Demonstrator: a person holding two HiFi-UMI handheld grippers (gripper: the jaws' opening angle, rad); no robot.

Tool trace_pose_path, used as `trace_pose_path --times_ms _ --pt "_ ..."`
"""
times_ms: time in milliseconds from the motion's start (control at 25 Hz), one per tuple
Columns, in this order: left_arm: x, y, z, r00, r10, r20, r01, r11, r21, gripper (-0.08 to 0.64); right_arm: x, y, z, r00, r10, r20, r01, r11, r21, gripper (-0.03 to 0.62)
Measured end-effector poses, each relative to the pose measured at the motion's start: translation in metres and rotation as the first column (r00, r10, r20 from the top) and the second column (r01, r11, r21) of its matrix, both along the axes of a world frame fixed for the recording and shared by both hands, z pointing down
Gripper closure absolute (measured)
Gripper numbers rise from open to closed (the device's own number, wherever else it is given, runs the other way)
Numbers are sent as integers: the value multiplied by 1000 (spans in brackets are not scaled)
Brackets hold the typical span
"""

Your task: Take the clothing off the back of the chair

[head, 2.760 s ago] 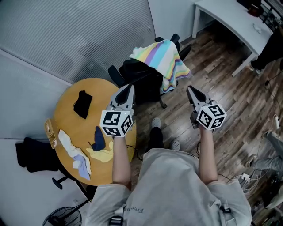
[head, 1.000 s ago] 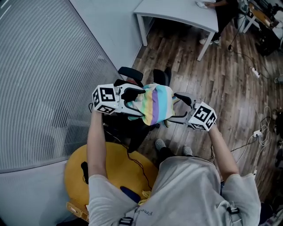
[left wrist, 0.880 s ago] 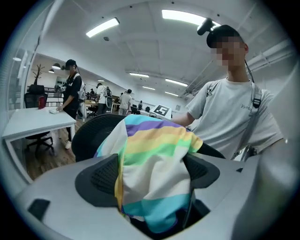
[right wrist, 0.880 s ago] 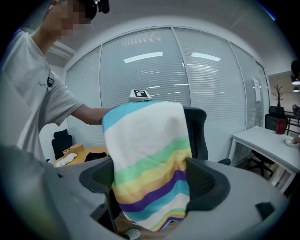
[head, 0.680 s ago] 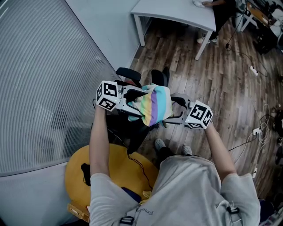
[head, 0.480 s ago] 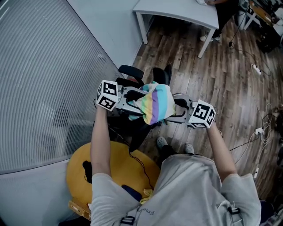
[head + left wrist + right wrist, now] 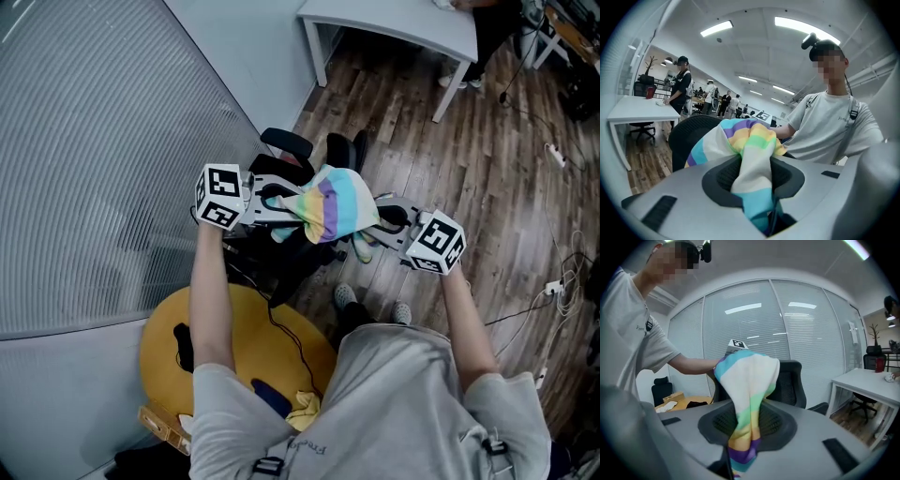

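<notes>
The person holds a gripper in each hand, near the middle of the head view. The left gripper has just been closing its jaws. Now they pinch a fold of the striped clothing, and the left gripper view shows the cloth squeezed tight between them. The right gripper has just been closing too, and its jaws bite the other side of the clothing. The clothing hangs bunched up between the two grippers, just above the black chair. I cannot tell if it touches the chair back. A round yellow table sits at the lower left. A white desk stands at the top.
</notes>
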State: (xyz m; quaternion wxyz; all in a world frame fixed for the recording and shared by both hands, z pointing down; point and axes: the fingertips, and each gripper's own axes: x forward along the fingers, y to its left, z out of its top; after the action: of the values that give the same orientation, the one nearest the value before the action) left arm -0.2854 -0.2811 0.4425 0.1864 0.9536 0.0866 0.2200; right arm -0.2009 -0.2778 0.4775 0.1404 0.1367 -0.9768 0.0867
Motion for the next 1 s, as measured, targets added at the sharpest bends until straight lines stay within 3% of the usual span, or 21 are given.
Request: trace_pose_path --times_ms 360,760,1000 --pt "16 0 -31 993 -106 54 93 975 203 428 15 3 -21 987 106 119 -106 994 -5 497" --pt "56 18 -75 991 -110 72 84 950 300 428 54 15 -58 945 186 270 -195 981 6 497" --pt "96 34 -93 989 -111 98 71 937 342 428 94 27 -69 928 201 315 -217 976 16 497"
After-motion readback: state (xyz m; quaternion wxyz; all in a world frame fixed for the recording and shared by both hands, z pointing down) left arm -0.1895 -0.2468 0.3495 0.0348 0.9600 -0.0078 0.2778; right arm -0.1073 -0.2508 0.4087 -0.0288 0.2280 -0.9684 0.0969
